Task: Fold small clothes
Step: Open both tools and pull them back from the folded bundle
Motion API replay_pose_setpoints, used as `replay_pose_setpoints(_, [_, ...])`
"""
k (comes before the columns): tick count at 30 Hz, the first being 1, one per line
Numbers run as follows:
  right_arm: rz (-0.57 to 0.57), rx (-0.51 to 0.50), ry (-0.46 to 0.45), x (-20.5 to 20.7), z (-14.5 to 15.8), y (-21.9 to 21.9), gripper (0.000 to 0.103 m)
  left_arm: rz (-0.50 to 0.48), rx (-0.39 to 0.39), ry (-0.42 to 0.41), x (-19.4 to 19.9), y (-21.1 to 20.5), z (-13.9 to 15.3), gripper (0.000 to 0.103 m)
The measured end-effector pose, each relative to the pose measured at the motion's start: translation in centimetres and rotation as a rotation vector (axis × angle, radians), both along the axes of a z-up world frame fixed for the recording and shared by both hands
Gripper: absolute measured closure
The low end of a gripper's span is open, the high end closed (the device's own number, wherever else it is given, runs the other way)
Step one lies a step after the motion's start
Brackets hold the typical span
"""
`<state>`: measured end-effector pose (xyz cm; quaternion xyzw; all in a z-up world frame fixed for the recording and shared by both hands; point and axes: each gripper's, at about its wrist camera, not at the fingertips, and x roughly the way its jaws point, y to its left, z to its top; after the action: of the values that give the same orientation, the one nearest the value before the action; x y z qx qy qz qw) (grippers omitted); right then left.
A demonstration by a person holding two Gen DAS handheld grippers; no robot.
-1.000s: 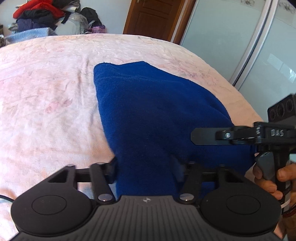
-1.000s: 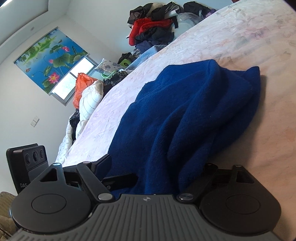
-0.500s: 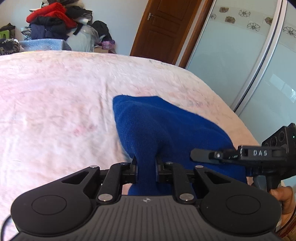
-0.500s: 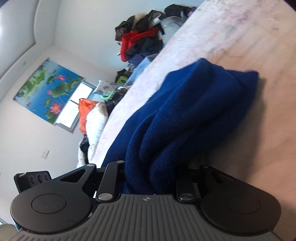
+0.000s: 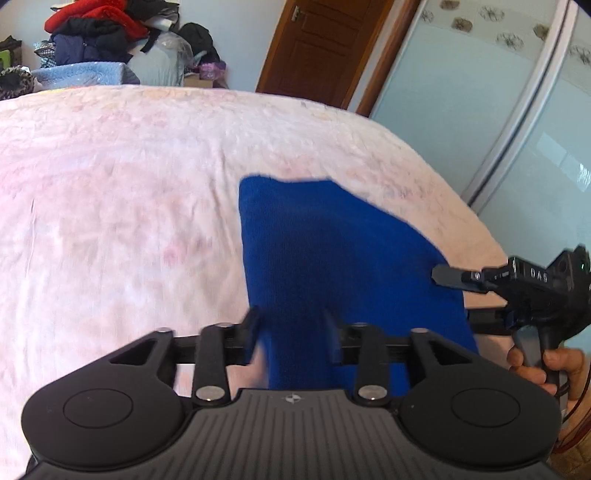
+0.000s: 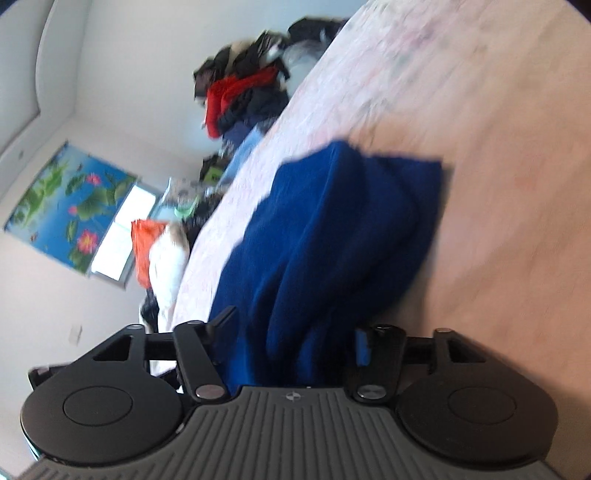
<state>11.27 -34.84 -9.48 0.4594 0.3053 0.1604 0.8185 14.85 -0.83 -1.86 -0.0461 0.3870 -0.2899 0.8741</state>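
Note:
A dark blue fleece garment (image 5: 325, 258) lies on the pink bedspread (image 5: 110, 206), its near edge raised toward both grippers. My left gripper (image 5: 293, 328) has its jaws partly apart with the cloth's near edge still between them, blurred by motion. My right gripper (image 6: 291, 332) also has its jaws apart around a bunched fold of the same garment (image 6: 332, 229). The right gripper also shows in the left wrist view (image 5: 443, 275), level with the garment's right edge, with the person's hand on its handle.
A heap of red and dark clothes (image 5: 96, 33) sits beyond the bed's far edge. A wooden door (image 5: 317, 48) and glass wardrobe doors (image 5: 517, 122) stand at the right. A window and lotus picture (image 6: 70, 210) are on the wall in the right wrist view.
Both grippers were pinched on the garment half a second ago; now their jaws have spread. The garment's far end has moved away and lies lower on the bed.

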Motion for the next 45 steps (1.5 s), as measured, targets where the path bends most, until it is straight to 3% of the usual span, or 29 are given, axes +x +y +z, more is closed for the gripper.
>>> replay_pose_setpoints(1, [-0.004, 0.012, 0.002, 1.0, -0.3, -0.5, 0.034, 0.005, -0.014, 0.001, 1.0, -0.2, 0.1, 0.042])
replay_pose_setpoints(2, [-0.007, 0.024, 0.006, 2.0, -0.6, -0.7, 0.036, 0.002, -0.035, 0.009, 2.2, -0.3, 0.2, 0.038])
replay_pose_setpoints(11, [0.005, 0.024, -0.055, 8.8, -0.9, -1.4, 0.037, 0.062, -0.203, 0.222, 10.8, -1.4, -3.2, 0.040])
replay_pose_setpoints(12, [0.017, 0.012, -0.055, 9.4, -0.8, -1.4, 0.044, 0.073, -0.214, 0.228, 11.1, -1.5, -3.4, 0.049])
replay_pose_setpoints(14, [0.046, -0.066, -0.031, 10.2, -0.9, -0.9, 0.059, 0.085, -0.205, 0.210, 11.0, -1.6, -3.4, 0.073])
replay_pose_setpoints(15, [0.063, -0.103, -0.023, 10.4, -0.8, -0.6, 0.072, 0.090, -0.198, 0.185, 10.7, -1.6, -3.2, 0.077])
replay_pose_setpoints(16, [0.071, -0.113, -0.026, 10.5, -0.7, -0.6, 0.073, 0.087, -0.187, 0.151, 10.3, -1.7, -3.0, 0.084])
replay_pose_setpoints(21, [0.128, -0.195, -0.132, 10.9, 1.6, 0.1, 0.077, 0.114, -0.114, -0.016, 8.3, -2.0, -1.2, 0.087])
replay_pose_setpoints(24, [0.142, -0.248, -0.136, 12.5, 2.4, 0.9, 0.077, 0.132, -0.062, -0.077, 8.3, -2.2, -0.5, 0.088])
replay_pose_setpoints(26, [0.119, -0.297, -0.080, 13.7, 1.9, 1.1, 0.076, 0.140, -0.023, -0.061, 9.4, -2.6, -0.7, 0.087])
replay_pose_setpoints(27, [0.110, -0.314, -0.052, 14.1, 1.5, 1.2, 0.072, 0.136, -0.005, -0.042, 9.9, -2.8, -0.9, 0.087])
replay_pose_setpoints(28, [0.090, -0.328, -0.028, 14.2, 1.1, 1.1, 0.059, 0.136, 0.006, -0.025, 10.3, -2.8, -1.0, 0.086])
replay_pose_setpoints(32, [-0.015, -0.355, -0.031, 11.5, 1.9, 0.0, 0.046, 0.157, 0.016, -0.039, 9.3, -1.9, -0.2, 0.085])
replay_pose_setpoints(33, [-0.047, -0.400, -0.031, 10.5, 2.5, -0.1, 0.042, 0.163, 0.031, -0.047, 8.8, -1.7, 0.1, 0.085])
replay_pose_setpoints(36, [-0.085, -0.586, -0.061, 6.8, 4.5, 0.9, 0.043, 0.172, 0.082, -0.081, 6.2, -1.4, 1.0, 0.085])
replay_pose_setpoints(39, [-0.043, -0.722, -0.149, 2.8, 5.9, 3.6, 0.040, 0.199, 0.145, -0.084, 2.9, -1.4, 1.1, 0.084])
replay_pose_setpoints(40, [-0.012, -0.759, -0.182, 1.5, 6.0, 4.6, 0.035, 0.198, 0.156, -0.087, 1.9, -1.5, 0.8, 0.084])
replay_pose_setpoints(42, [0.077, -0.843, -0.237, -0.1, 6.2, 6.9, 0.034, 0.194, 0.211, -0.116, 0.2, -2.2, 0.0, 0.085])
replay_pose_setpoints(45, [0.131, -1.020, -0.156, 0.2, 4.9, 9.4, 0.033, 0.222, 0.336, -0.156, -0.7, -3.3, -1.5, 0.085])
